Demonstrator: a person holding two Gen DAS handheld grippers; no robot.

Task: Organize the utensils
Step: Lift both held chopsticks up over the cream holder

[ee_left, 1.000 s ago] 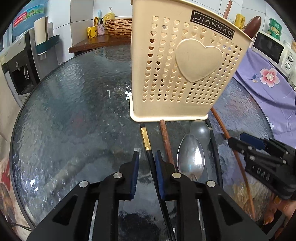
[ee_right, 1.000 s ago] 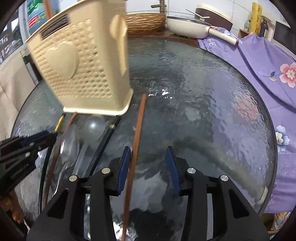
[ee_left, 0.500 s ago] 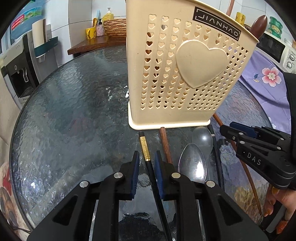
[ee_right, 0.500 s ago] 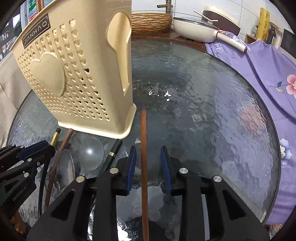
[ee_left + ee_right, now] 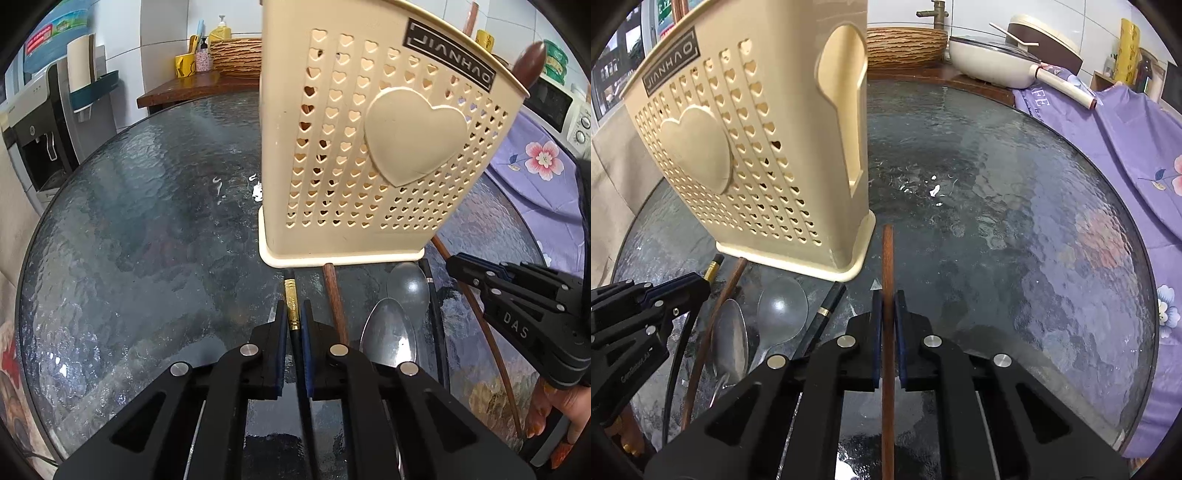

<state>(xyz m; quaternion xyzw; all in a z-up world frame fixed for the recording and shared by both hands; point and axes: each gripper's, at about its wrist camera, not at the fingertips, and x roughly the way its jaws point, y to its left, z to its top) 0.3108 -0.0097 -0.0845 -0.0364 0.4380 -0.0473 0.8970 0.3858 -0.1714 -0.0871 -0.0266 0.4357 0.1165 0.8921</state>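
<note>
Left wrist view low and close before the cream perforated plastic utensil holder, facing its heart-embossed front, right wrist view close at its handle-slot corner, facing past it, both sharing holder and round textured glass table.

utensils on table, before holder

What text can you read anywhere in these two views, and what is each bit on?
"JIANHAO", mirrored: black label on the cream utensil holder.
"DAS": side of the right tool, seen from the left wrist.
"GenRobot.AI", small, my best reading: side of the left tool.
"FE", partial: purple floral cloth.
Water jug label and jars: too blurred to read.
</note>
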